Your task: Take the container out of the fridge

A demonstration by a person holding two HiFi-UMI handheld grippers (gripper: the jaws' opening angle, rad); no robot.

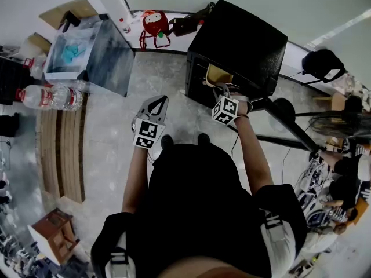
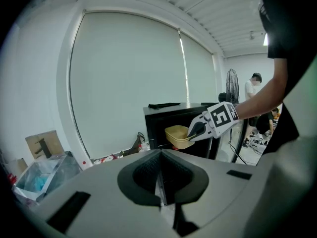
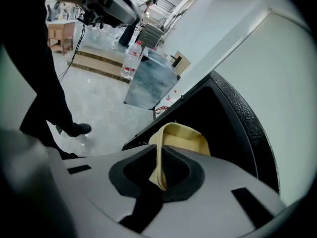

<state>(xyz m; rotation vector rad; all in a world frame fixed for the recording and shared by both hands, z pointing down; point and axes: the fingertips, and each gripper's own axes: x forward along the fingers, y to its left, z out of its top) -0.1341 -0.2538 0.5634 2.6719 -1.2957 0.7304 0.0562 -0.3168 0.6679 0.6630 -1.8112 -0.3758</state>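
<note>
Though gripped already, not yet clear of the opening: find the pale yellow, shallow, round-cornered plastic container point(image 3: 182, 137) at the mouth of the small black box-shaped fridge point(image 3: 237, 118), pinched by its near rim wall between the jaws of the right gripper point(image 3: 158, 171), which are closed edge-on upon that thin wall. Lies straight ahead of that gripper, along its own line of reach, with the far end reaching back toward the dark interior. Shows in the left gripper view too, from the side: same container point(image 2: 177, 136) just in front of the dark opening, seemingly level, with the right gripper point(image 2: 197, 130) on the edge nearest the person. From the head view, only a small tan patch of container point(image 1: 218, 74) at the fridge's front, just beyond the right gripper point(image 1: 222, 90). Judging from this, calls for a straight pull back toward the body, away from the fridge front, kept level; probably no turn needed, with grip and exit path on one line. Left gripper point(image 1: 156, 102) idle, jaws together on nothing, well apart to the left over the pale grey floor point(image 1: 116, 126); clearly the farther of the two, useful only if brought under the container's free side. Likely risk: thin wall flexing or slipping out of a one-sided pinch.
</note>
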